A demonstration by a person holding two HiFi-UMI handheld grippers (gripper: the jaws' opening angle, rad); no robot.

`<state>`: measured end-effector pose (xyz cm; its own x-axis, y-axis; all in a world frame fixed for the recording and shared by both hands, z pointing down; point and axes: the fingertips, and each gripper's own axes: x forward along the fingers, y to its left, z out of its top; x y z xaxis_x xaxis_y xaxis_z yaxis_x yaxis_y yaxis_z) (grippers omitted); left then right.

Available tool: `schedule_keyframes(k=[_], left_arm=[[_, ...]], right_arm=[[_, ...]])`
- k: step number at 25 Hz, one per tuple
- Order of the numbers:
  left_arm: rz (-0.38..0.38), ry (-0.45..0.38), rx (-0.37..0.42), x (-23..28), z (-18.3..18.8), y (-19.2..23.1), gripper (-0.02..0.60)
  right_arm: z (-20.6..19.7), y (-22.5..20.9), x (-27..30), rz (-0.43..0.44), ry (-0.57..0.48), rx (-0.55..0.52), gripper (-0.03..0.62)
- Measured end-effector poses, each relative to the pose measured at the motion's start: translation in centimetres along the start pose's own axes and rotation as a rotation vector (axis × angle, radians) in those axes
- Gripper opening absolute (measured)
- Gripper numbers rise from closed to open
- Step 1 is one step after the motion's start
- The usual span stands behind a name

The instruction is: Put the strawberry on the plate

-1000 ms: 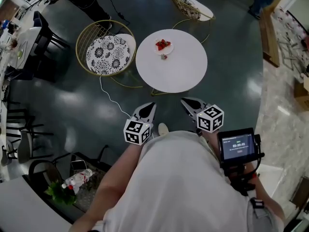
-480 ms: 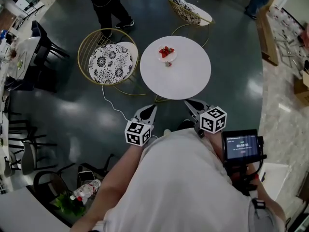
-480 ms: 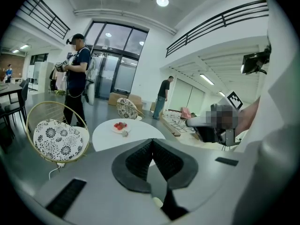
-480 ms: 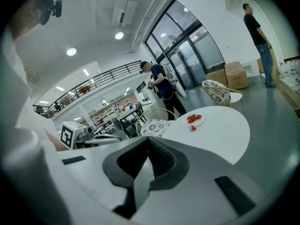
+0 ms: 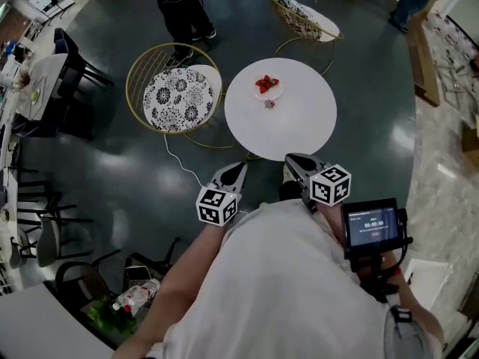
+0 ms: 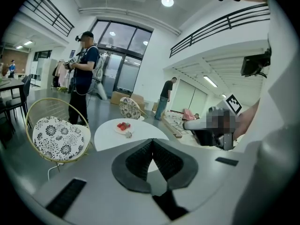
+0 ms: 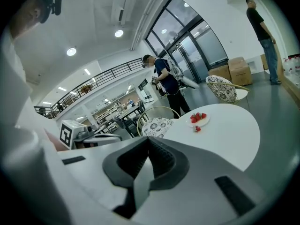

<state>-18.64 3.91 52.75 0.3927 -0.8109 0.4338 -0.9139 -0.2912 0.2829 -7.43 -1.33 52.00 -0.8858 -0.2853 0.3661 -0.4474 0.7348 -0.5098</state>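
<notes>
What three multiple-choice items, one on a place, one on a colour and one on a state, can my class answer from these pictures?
1. Where does the loose strawberry lie? A on the plate; B on the table beside the plate; C between a gripper's jaws.
2. What colour is the table top? A white; B black; C gold.
3. How does the left gripper stand? A wide open; B shut on a strawberry; C shut, with nothing between its jaws.

Answers: B, it lies on bare table top just off the plate's rim; A, the round top is plain white; C, the left gripper view shows the jaws closed together and empty.
</notes>
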Motion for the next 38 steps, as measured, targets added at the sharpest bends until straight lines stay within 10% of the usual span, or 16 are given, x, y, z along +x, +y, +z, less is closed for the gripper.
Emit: schedule_keyframes(k=[15, 38], left_arm=[[-0.063, 0.042, 0.045, 2.5, 1.1, -0.6, 0.008], [-0.006, 0.254, 0.027, 17.2, 0.2, 4.3, 0.008]], right_arm=[[1.2, -0.8, -0.8, -0.038, -0.012, 0.013, 0.008], [3.1, -13.2, 4.2, 0.022, 0.081, 0.106, 0.008]])
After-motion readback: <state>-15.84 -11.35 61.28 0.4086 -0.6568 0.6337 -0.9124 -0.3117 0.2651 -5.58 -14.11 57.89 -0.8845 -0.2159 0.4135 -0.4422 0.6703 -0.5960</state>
